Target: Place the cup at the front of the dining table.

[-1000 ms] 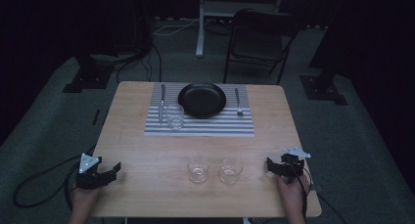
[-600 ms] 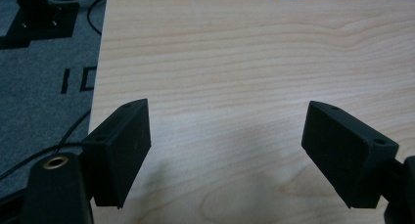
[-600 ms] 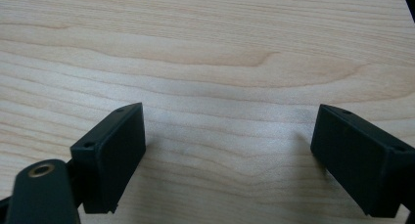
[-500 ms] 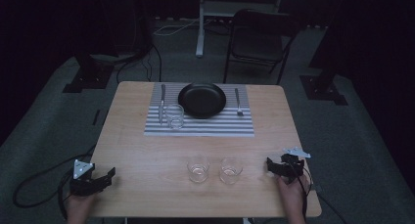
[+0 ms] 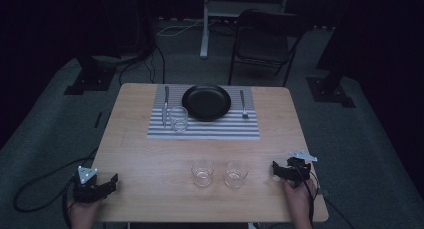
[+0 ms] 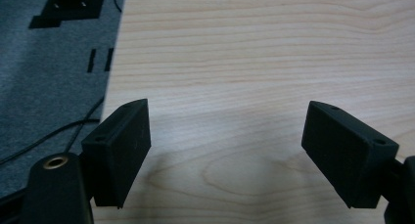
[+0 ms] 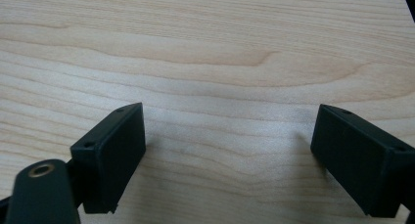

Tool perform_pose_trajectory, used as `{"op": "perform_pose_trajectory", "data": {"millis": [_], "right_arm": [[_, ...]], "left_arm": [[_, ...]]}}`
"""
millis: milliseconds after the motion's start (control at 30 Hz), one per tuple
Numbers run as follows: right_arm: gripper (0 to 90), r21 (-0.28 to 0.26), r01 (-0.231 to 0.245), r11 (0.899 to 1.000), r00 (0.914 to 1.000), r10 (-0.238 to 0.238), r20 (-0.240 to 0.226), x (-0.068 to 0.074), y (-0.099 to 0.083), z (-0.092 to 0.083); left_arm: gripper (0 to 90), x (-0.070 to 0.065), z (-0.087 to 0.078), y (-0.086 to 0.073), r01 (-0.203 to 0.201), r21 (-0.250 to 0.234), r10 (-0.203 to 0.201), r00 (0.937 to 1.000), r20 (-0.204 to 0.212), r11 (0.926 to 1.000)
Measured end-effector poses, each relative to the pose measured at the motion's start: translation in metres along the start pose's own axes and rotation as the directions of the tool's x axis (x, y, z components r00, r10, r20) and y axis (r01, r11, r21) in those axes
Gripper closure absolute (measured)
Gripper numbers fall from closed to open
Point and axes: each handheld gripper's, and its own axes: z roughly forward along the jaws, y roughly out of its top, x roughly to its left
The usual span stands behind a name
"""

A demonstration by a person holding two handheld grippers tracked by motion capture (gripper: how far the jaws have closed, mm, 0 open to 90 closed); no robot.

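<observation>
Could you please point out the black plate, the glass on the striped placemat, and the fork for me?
black plate (image 5: 206, 102), high view, on the middle of its dark dish.
glass on the striped placemat (image 5: 178, 119), high view, on its clear side wall.
fork (image 5: 243, 105), high view, on its handle, right of the plate.

Pale smooth wood table (image 5: 150, 149), clear glass tumblers (image 5: 202, 172), matt black fingers (image 6: 120, 153).

Bare table (image 5: 145, 164) at lower left gives you free passage. Two glasses (image 5: 202, 171) at lower centre block the front strip; a third glass (image 5: 178, 118), plate (image 5: 206, 102) and cutlery crowd the striped mat (image 5: 204, 129) above.
</observation>
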Motion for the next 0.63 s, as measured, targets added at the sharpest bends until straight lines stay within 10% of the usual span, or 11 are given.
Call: {"op": "perform_pose_trajectory", "data": {"millis": [167, 633], "right_arm": [[12.5, 0.000, 0.000, 1.000, 1.0000, 0.000, 0.000, 0.0000, 0.0000, 0.0000], [12.5, 0.000, 0.000, 1.000, 1.0000, 0.000, 0.000, -0.0001, 0.0000, 0.0001]], "left_arm": [[19.1, 0.0055, -0.0015, 0.0014, 0.064, -0.022, -0.063, 0.9979, 0.012, 0.9977], [19.1, 0.0005, -0.0007, 0.0022, 0.039, -0.005, -0.039, 0.9989, 0.024, 0.9992]]}}
